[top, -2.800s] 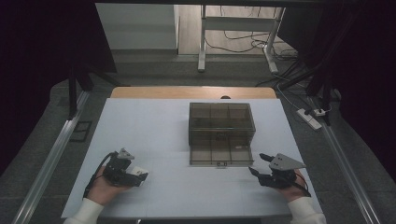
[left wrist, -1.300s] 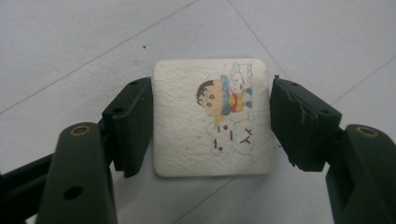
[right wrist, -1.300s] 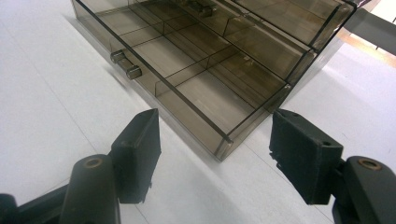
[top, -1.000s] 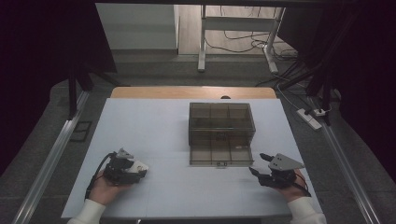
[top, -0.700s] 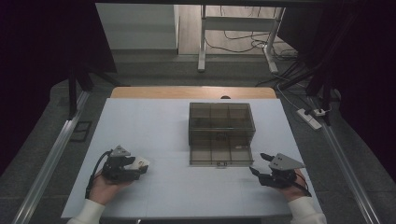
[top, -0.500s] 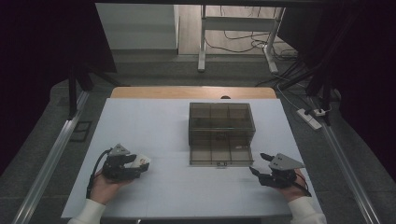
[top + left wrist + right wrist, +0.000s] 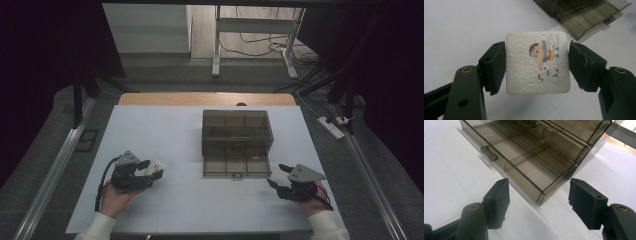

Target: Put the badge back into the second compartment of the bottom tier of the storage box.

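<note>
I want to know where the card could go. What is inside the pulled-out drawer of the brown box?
The drawer is split by clear dividers, and the compartments in view look bare. Its back part sits under the box, so that stays hidden. The left gripper holds the card.

We are looking down on a white table (image 7: pixel 150 125) with a wooden edge strip (image 7: pixel 165 98) showing along its far side. Beyond it, grey floor (image 7: pixel 165 75) is lying under a metal stand (image 7: pixel 217 45) with loose cables (image 7: pixel 260 42), and a power strip (image 7: pixel 332 127) is sitting right. Dark curtains (image 7: pixel 45 60) are hanging at both sides.
</note>
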Motion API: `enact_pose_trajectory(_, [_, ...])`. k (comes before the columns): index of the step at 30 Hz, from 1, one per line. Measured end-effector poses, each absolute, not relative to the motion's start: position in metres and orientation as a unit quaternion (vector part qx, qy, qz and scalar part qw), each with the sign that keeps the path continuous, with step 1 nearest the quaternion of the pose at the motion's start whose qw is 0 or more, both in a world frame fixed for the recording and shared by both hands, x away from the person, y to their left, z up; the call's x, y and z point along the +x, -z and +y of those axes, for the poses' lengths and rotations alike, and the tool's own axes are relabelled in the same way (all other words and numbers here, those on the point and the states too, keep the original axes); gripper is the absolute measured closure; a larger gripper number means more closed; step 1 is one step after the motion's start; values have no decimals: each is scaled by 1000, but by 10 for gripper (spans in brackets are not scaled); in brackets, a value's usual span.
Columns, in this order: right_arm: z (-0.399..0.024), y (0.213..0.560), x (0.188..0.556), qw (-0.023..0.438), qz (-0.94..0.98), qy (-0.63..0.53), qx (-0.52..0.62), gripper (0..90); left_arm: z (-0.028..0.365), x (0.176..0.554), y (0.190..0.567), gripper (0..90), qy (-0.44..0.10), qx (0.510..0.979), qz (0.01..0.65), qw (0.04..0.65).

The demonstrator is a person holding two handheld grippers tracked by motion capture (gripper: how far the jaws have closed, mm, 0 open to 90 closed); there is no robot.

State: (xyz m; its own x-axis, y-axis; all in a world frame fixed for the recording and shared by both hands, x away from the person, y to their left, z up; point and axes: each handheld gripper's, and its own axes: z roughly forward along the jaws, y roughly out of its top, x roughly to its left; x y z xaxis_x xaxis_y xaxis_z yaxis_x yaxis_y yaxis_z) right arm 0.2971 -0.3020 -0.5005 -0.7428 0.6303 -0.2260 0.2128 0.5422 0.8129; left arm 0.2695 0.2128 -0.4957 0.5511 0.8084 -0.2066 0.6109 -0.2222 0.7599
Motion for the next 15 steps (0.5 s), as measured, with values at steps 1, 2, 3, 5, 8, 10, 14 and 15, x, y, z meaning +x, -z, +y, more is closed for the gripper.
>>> enact_pose_trajectory(1, [-302,500,297,256,840,-407,251,329,212,270,495,335,-118,773,457,424])
enact_pose_trajectory(2, [-302,500,297,256,840,-407,251,330,211,270,495,335,-119,772,456,427])
enact_pose_trajectory(3, [-302,500,297,256,840,-407,251,330,211,270,495,334,-119,772,456,427])
enact_pose_trajectory(5, [-303,500,297,257,839,-408,252,329,210,271,494,334,-119,771,454,431])
enact_pose_trajectory(8, [-303,500,297,256,838,-409,254,329,207,273,493,334,-116,771,449,436])
enact_pose_trajectory(10, [-303,500,297,256,838,-409,253,329,205,275,492,334,-115,771,447,439])
enact_pose_trajectory(14, [-303,501,298,256,839,-408,254,329,198,280,486,334,-116,771,437,448])
enact_pose_trajectory(15, [-303,501,298,257,839,-407,254,329,197,281,485,334,-116,772,434,450])
